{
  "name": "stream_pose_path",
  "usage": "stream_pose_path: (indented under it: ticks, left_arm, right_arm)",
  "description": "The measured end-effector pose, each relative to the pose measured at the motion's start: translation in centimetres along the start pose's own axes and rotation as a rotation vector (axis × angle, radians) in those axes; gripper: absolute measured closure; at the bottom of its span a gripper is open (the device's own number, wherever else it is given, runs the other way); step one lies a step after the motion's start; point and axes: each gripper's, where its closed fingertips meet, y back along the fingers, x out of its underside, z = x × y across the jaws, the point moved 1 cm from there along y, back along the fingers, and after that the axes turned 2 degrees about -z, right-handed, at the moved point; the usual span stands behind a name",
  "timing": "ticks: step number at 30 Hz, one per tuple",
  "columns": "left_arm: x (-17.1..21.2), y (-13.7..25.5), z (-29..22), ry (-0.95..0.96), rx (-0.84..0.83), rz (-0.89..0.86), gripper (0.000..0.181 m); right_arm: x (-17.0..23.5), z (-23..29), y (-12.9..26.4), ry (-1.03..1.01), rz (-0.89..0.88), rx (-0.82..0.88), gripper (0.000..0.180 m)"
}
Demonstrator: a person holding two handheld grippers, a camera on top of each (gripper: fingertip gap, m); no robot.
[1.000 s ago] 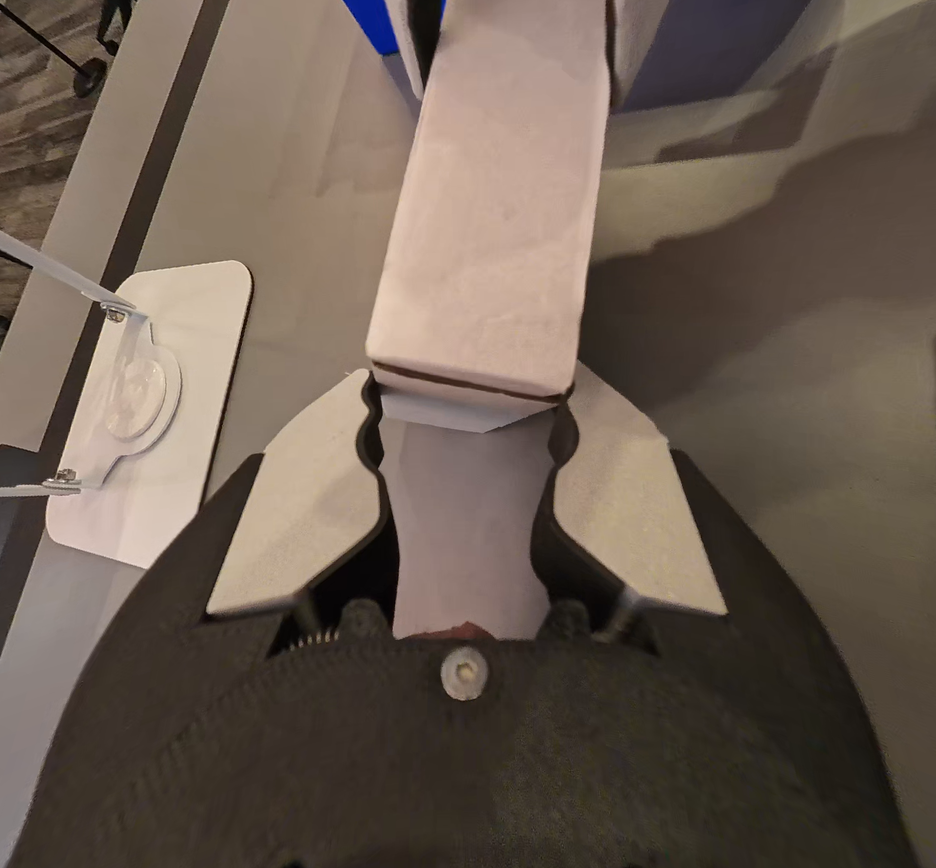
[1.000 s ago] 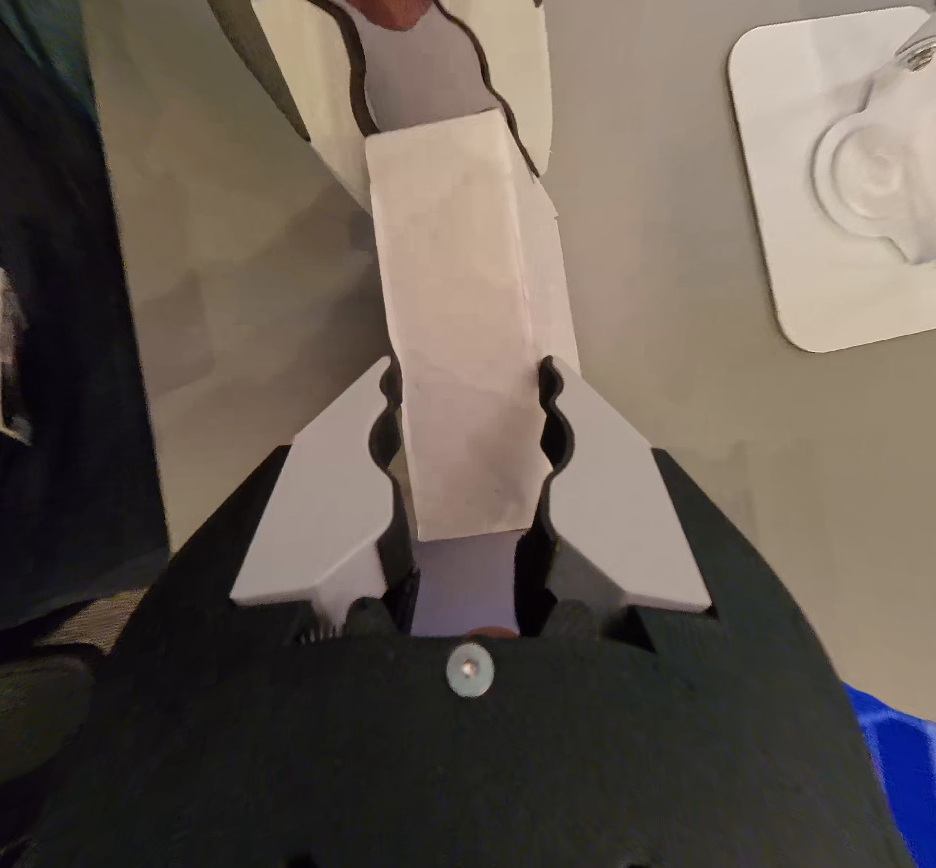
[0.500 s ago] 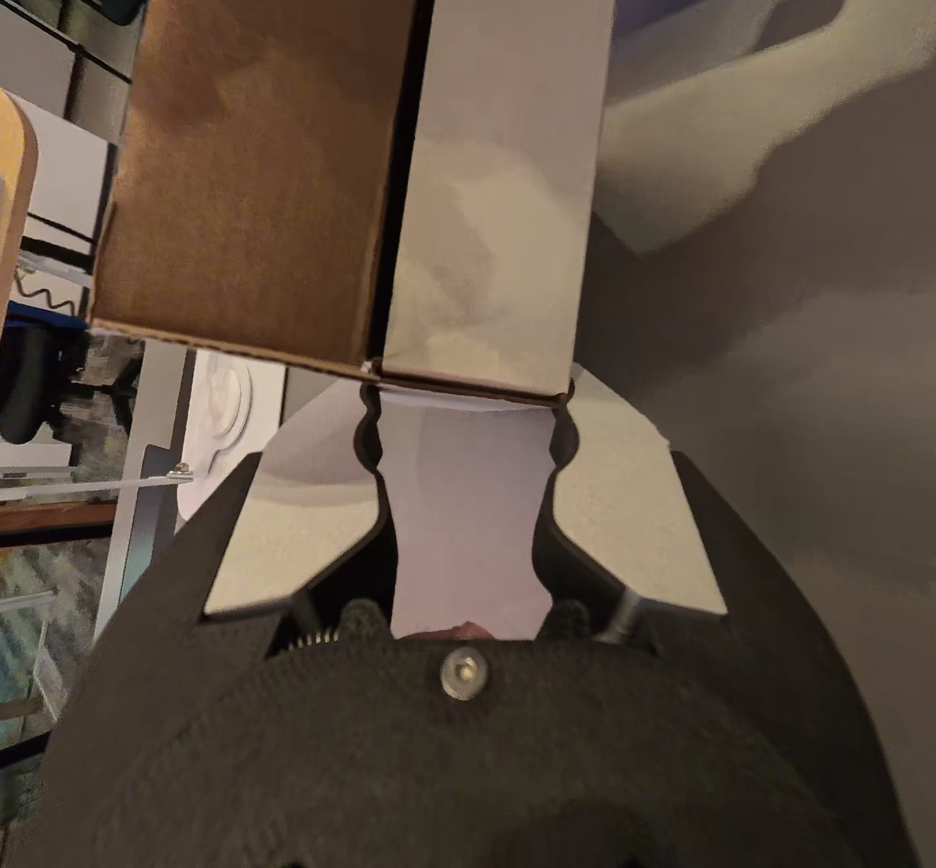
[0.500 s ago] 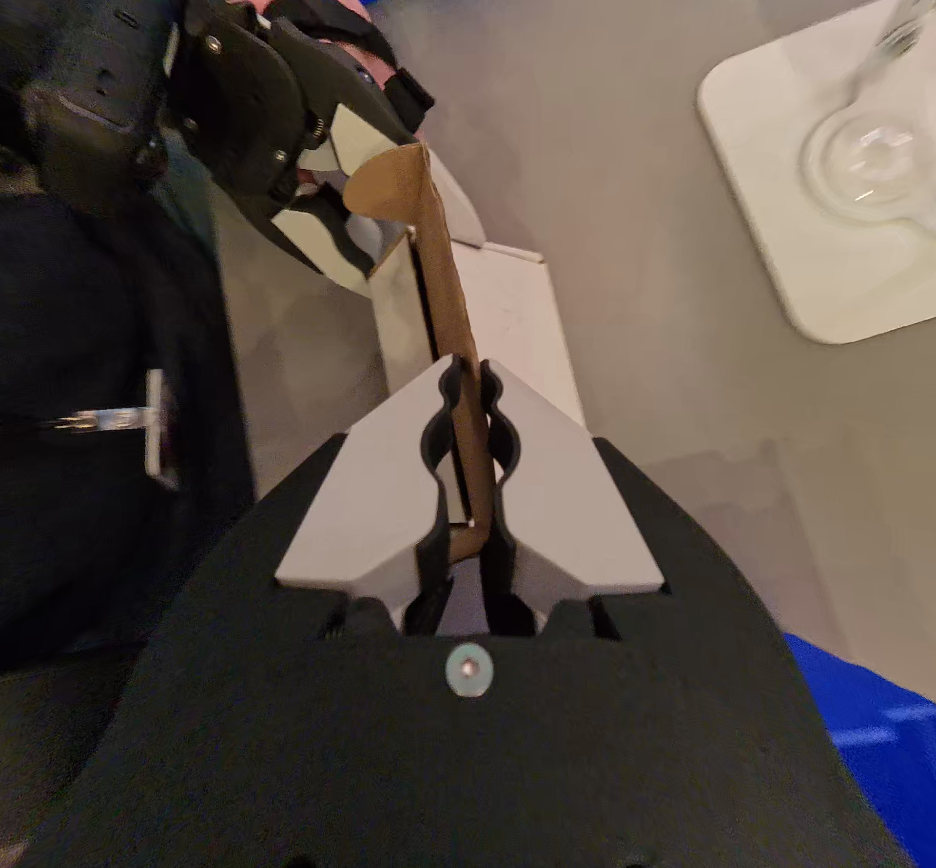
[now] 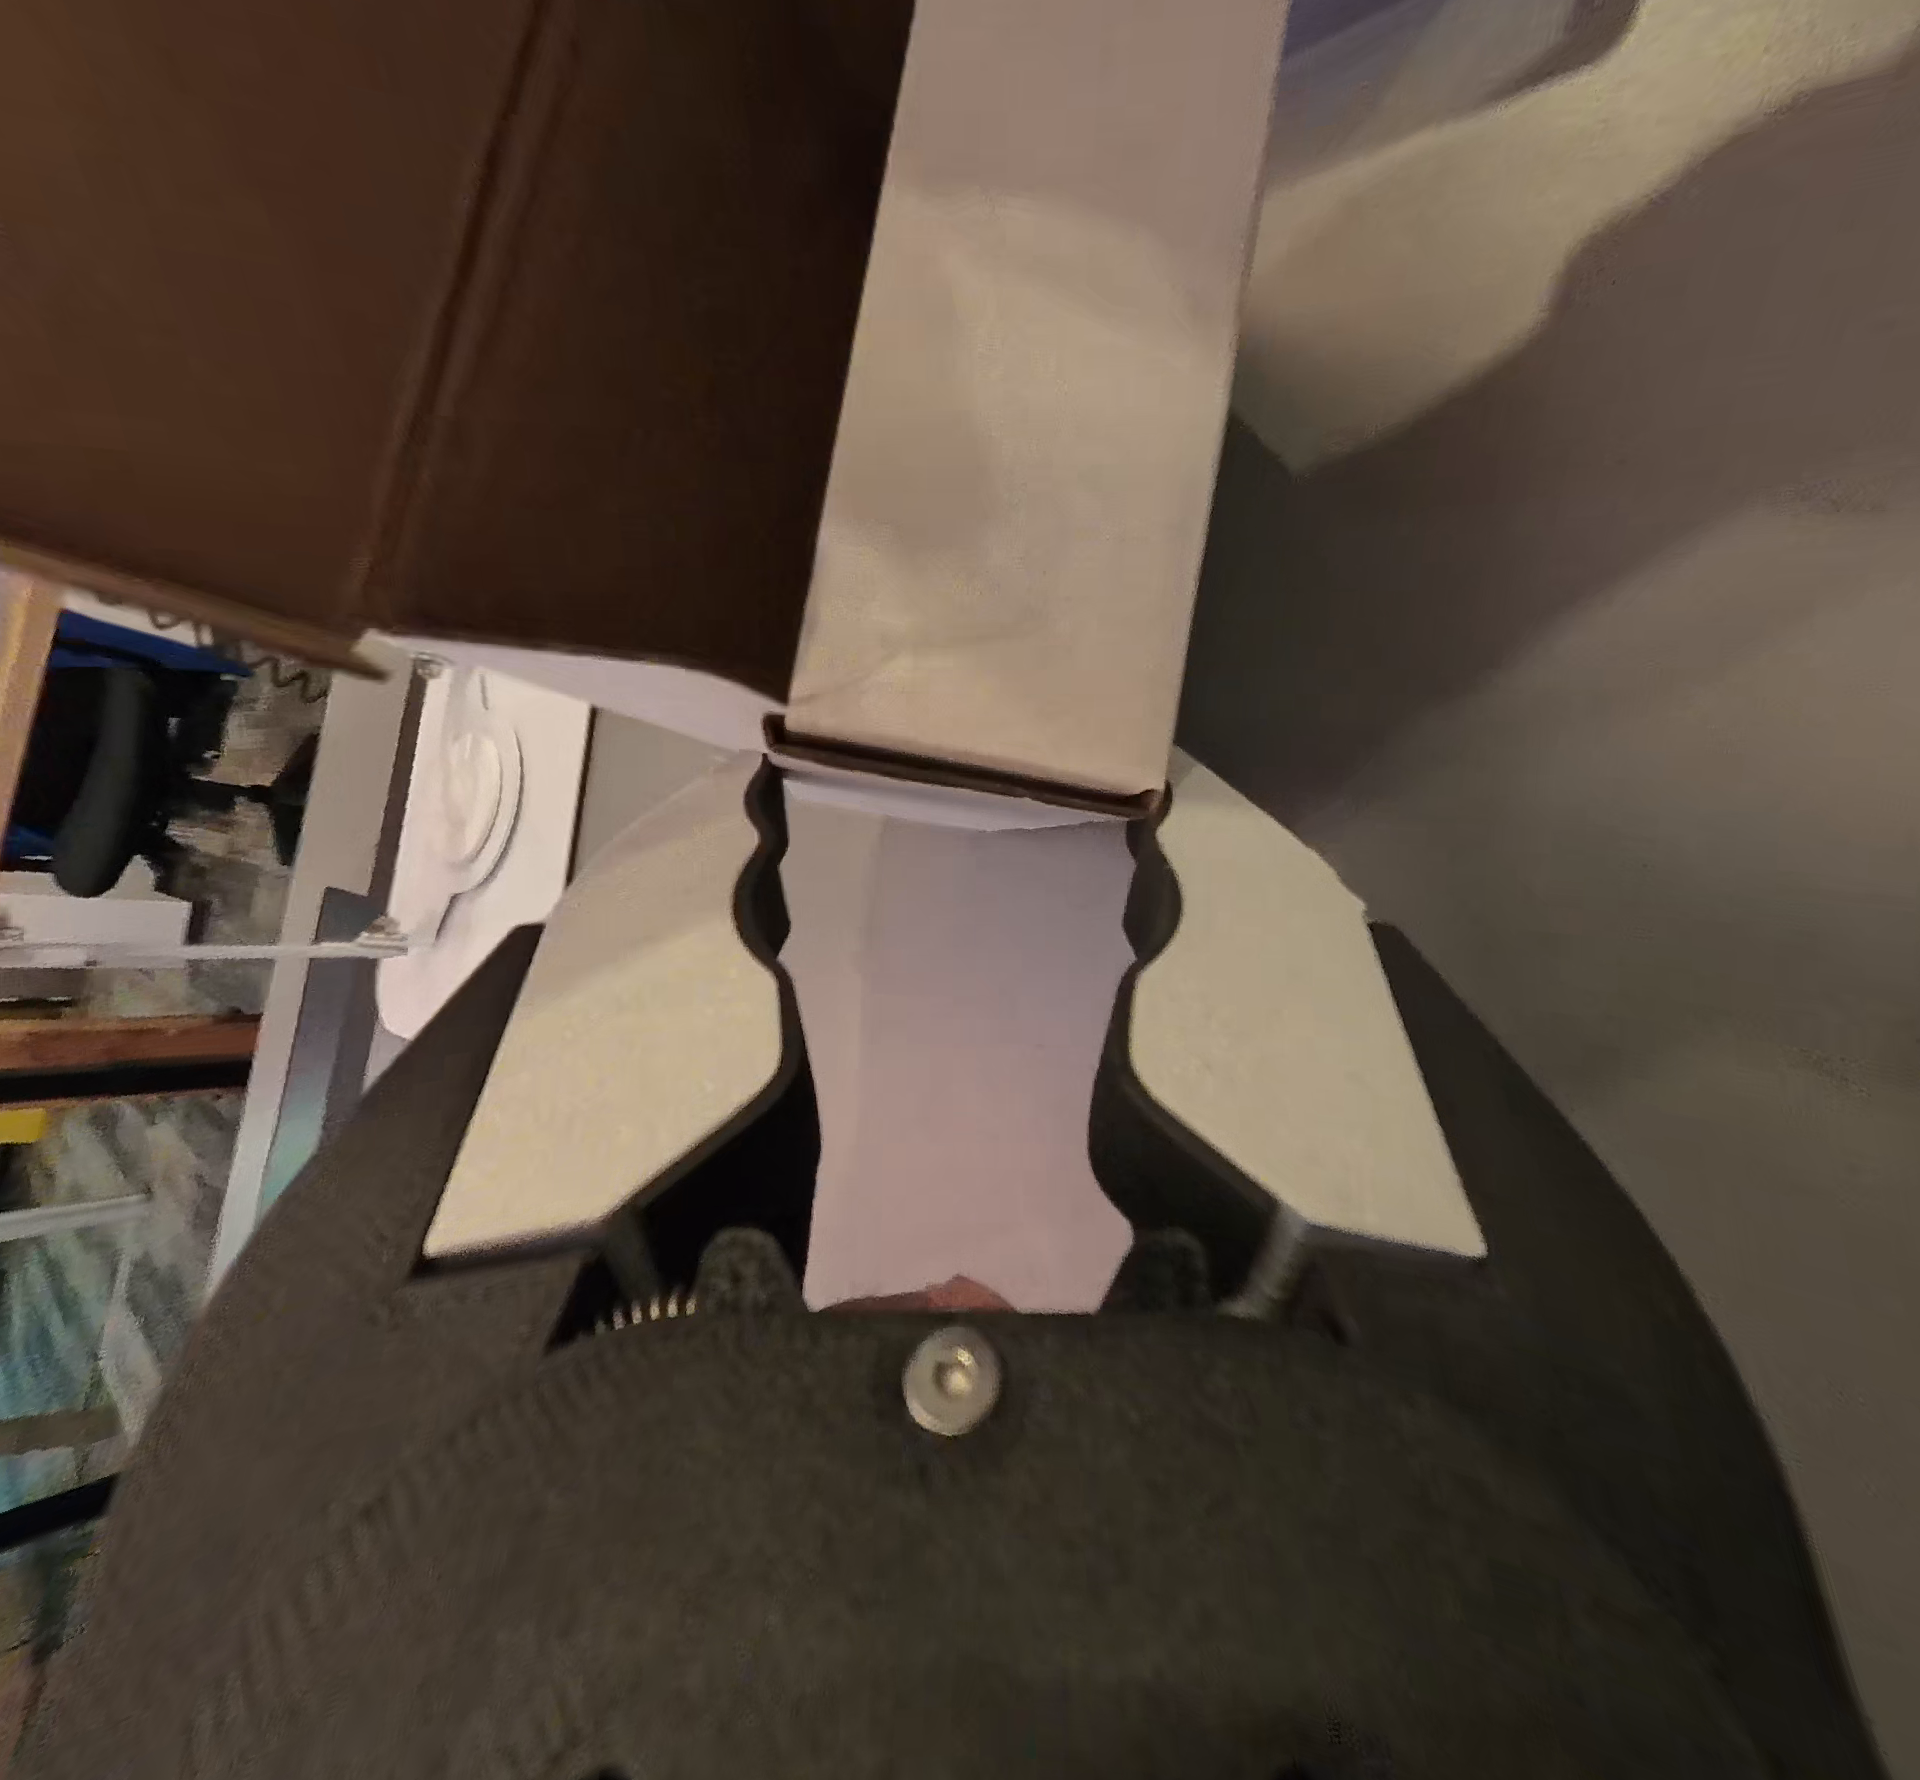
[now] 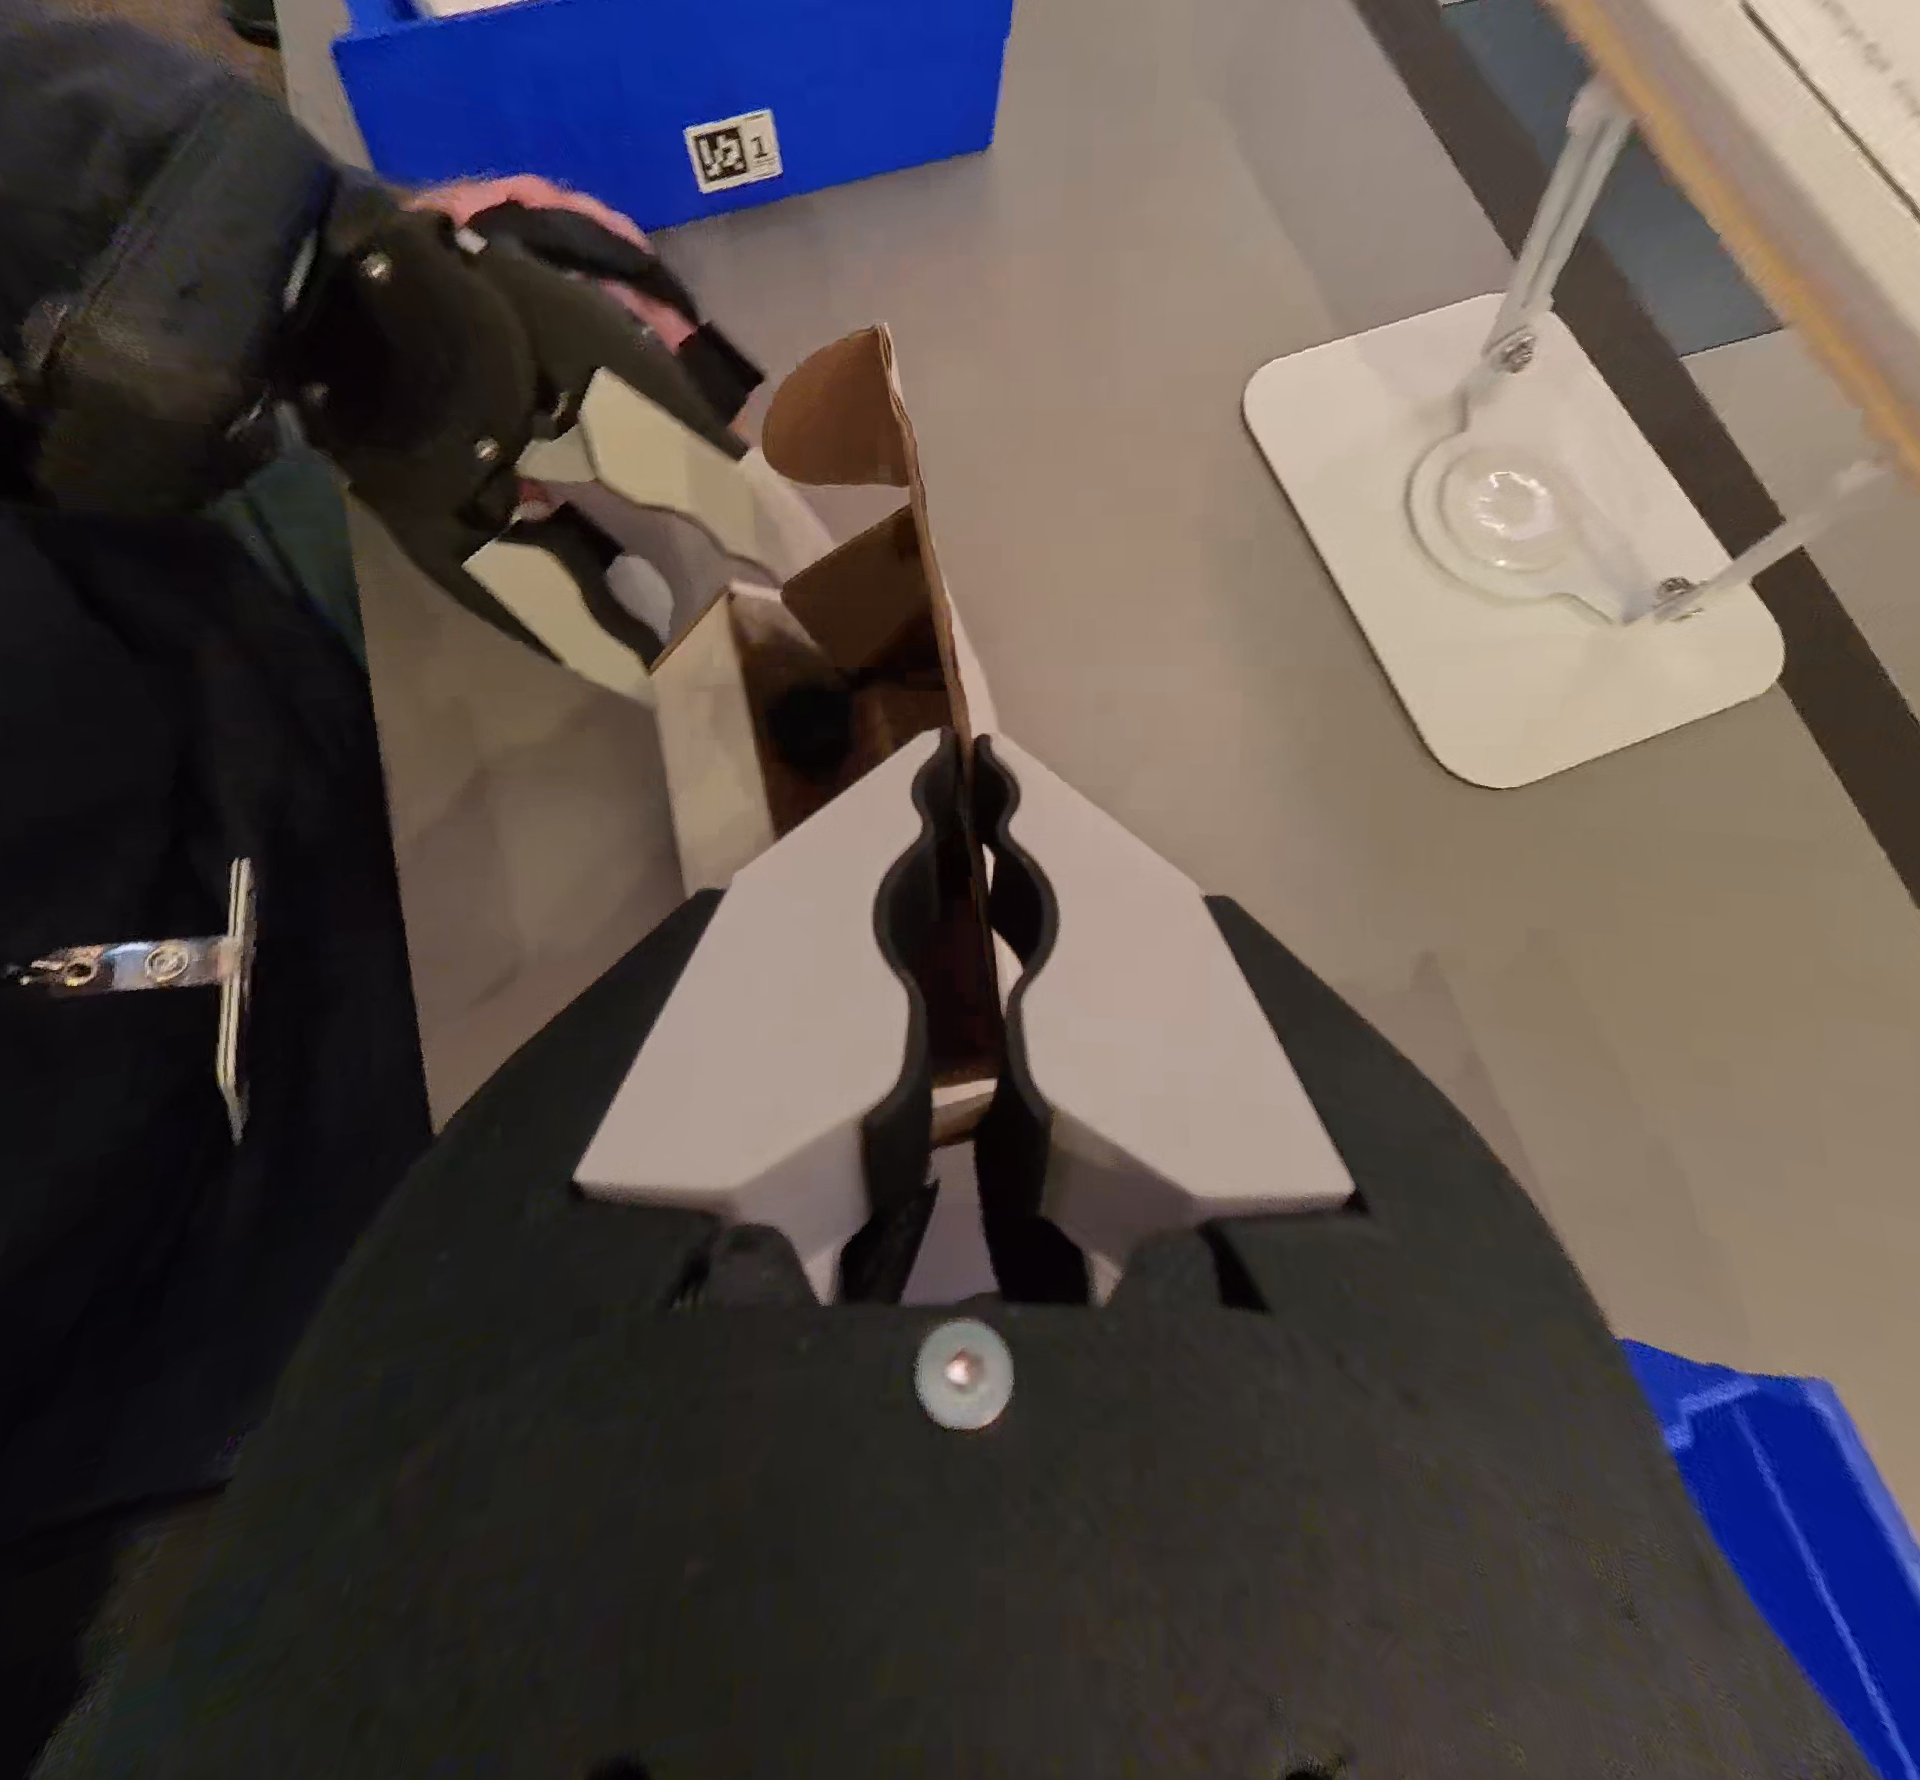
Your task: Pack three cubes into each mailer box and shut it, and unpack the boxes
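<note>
Mailer box (image 6: pixel 717 754) lid (image 6: pixel 930 608) now swinging open: right gripper (image 6: pixel 961 764) clamping lid, left gripper (image 5: pixel 961 826) clamping box end; unpacking starting.

The right gripper (image 6: pixel 961 764) is pinched nearly closed, its grey fingers (image 6: pixel 790 992) meeting at the tips on a thin upright brown lid panel (image 6: pixel 935 587). The left gripper (image 5: pixel 961 816) has its jaws spread apart, clamping the narrow white end of the mailer box (image 5: pixel 1039 442) between them. In the right wrist view it (image 6: pixel 623 577) appears farther off, angled downward toward the box end (a person's hand (image 6: pixel 520 208) wraps its black handle from behind).
</note>
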Motion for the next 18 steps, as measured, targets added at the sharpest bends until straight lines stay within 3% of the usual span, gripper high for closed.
stream_pose_path:
  ticks: [5, 9, 16, 18]
  left_arm:
    - [0.2, 0.5, -0.8, -0.093, -0.03, 0.055, 0.118]
    - [0.7, 1.0, -1.4, -0.148, -0.064, 0.109, 0.118]
    - [1.4, 2.1, -3.5, -0.221, -0.056, 0.192, 0.114]
    - [1.3, 2.3, -4.8, -0.219, -0.008, 0.185, 0.149]
  right_arm:
    - [-0.8, -4.4, -1.2, 0.035, 0.067, 0.111, 0.18]
    - [1.2, -8.0, -4.0, 0.038, 0.198, 0.172, 0.18]
    - [5.3, -9.7, -9.2, 0.006, 0.335, 0.111, 0.178]
    - [6.2, -9.4, -10.1, -0.041, 0.347, 0.059, 0.177]
